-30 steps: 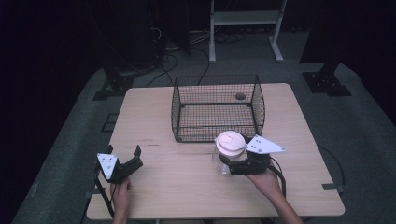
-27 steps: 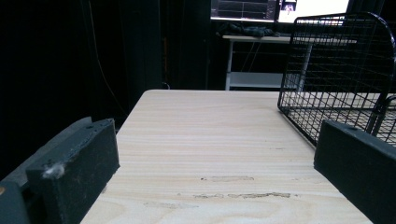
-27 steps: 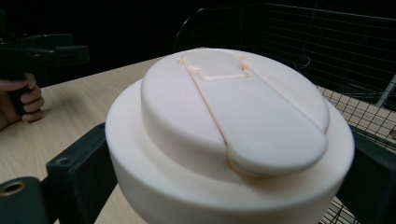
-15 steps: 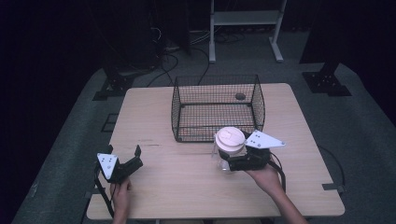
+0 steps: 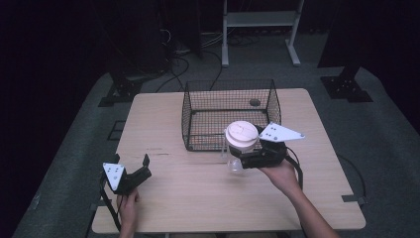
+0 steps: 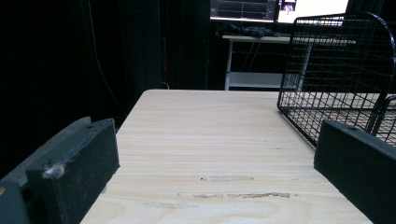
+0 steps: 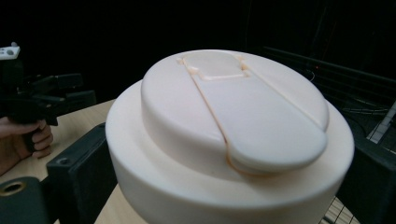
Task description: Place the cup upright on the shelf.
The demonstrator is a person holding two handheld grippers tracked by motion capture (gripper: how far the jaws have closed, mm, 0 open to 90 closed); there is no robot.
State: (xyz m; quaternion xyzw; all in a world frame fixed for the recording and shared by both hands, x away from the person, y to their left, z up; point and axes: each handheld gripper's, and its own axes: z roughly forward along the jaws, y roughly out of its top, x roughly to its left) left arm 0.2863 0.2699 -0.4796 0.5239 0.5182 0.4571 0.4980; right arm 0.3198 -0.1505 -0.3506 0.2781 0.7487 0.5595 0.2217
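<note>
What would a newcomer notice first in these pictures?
First, the clear cup with a white lid, gripped by the right gripper just in front of the black wire basket at the table's far middle. Next, the left gripper, open, resting near the table's front left corner.

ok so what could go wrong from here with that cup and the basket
1. The right gripper holds the clear cup low on its body, under the wide white lid. It looks top-heavy, so it might tilt or slip in the grip.
2. The cup sits close to the front wall of the wire basket. Lifting it over could catch the rim.
3. The left gripper rests open far off, so it likely can't steady the basket.
</note>
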